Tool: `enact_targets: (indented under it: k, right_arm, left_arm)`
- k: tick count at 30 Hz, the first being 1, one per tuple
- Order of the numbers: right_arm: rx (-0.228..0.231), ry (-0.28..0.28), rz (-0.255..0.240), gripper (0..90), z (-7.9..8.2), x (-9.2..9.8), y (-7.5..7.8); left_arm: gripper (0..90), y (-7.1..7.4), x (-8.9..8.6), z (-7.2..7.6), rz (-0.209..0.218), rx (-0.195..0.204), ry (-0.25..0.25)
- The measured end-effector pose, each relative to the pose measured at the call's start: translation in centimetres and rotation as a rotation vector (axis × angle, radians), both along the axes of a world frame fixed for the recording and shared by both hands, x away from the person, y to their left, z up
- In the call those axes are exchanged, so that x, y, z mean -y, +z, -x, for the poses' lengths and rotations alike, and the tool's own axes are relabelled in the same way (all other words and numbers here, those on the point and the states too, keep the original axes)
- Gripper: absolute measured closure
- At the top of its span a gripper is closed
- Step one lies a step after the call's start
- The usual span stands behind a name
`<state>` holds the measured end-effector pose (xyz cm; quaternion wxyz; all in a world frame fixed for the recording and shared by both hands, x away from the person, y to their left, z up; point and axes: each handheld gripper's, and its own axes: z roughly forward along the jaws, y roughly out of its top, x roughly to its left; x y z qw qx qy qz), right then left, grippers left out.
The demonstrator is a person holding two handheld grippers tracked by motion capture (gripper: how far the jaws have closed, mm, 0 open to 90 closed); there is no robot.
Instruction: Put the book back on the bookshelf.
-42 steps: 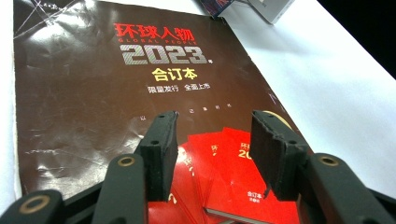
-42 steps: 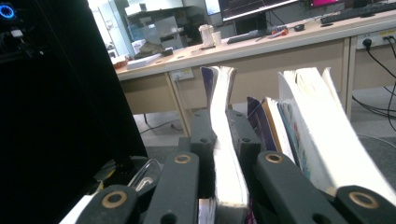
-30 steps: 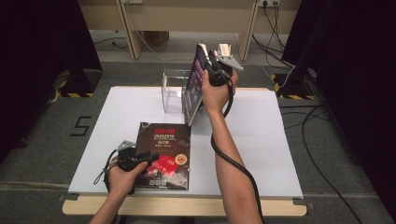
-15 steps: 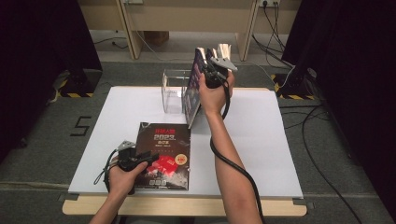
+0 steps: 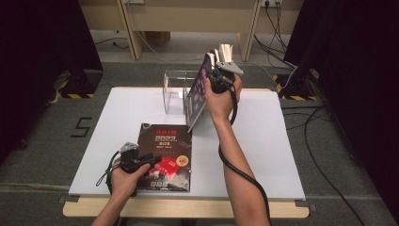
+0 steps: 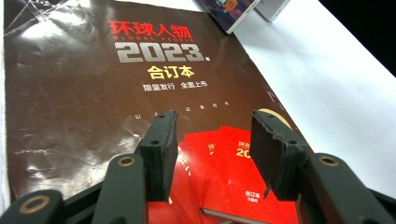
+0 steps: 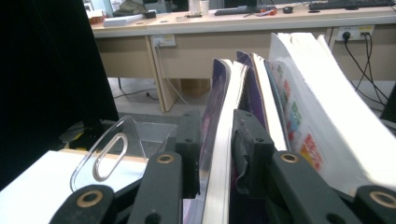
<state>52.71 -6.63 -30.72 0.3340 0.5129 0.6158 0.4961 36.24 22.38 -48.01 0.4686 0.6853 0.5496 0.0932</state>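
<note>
A dark magazine [image 5: 164, 141] with "2023" on its cover [image 6: 93, 93] lies flat at the table's front. My left gripper [image 5: 141, 162] rests low over its near edge, open, with nothing between the pads [image 6: 215, 126]. Several books [image 5: 195, 101] stand upright and leaning beside a clear acrylic holder [image 5: 174, 87]. My right gripper [image 5: 212, 70] reaches over their tops. In the right gripper view a purple-covered book [image 7: 219, 93] stands between its jaws [image 7: 217, 121]. Those jaws have just been opening, and both pads still lie against the book.
The white table top [image 5: 273, 141] has bare room right of the books. The holder's clear wall with an oval slot [image 7: 116, 144] stands just left of the gripped book. Cables and desk legs lie on the floor beyond the far edge.
The right hand has shifted only slightly at the book tops. The left hand and the flat magazine have stayed still.
</note>
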Motion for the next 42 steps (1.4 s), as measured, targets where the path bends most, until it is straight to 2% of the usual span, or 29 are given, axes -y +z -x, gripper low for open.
enact_targets:
  k: [4,12,19,24,30,34,37,42]
  right_arm:
    - [0.001,0.000,0.022,71.7,0.5,0.4,-0.1]
    - [-0.024,0.019,0.008,69.6,1.8,1.1,0.0]
    - [-0.069,0.041,-0.047,69.3,2.9,1.8,-0.1]
    - [-0.106,0.037,-0.069,68.9,3.0,2.1,0.1]
    - [-0.114,0.032,-0.068,68.6,3.0,2.2,0.0]
    - [-0.116,0.044,-0.085,68.3,3.6,2.1,-0.5]
    - [-0.138,0.056,-0.112,68.5,3.6,2.1,-0.7]
    - [-0.159,0.055,-0.104,69.4,3.1,2.0,-0.4]
  left_arm:
    - [50.7,0.0,0.0,0.0,0.001,0.002,0.001]
    - [50.7,0.0,0.0,0.0,0.003,0.005,0.002]
    - [50.6,0.1,0.0,0.0,0.000,0.005,0.001]
    - [50.6,0.1,0.1,0.1,0.002,0.004,0.000]
    - [50.6,0.1,0.0,0.0,0.000,0.002,-0.001]
    - [50.6,0.1,0.1,0.0,0.001,0.004,-0.001]
    - [50.6,0.1,0.1,0.1,0.001,0.002,-0.002]
    - [50.6,0.1,0.2,0.0,0.003,0.003,-0.003]
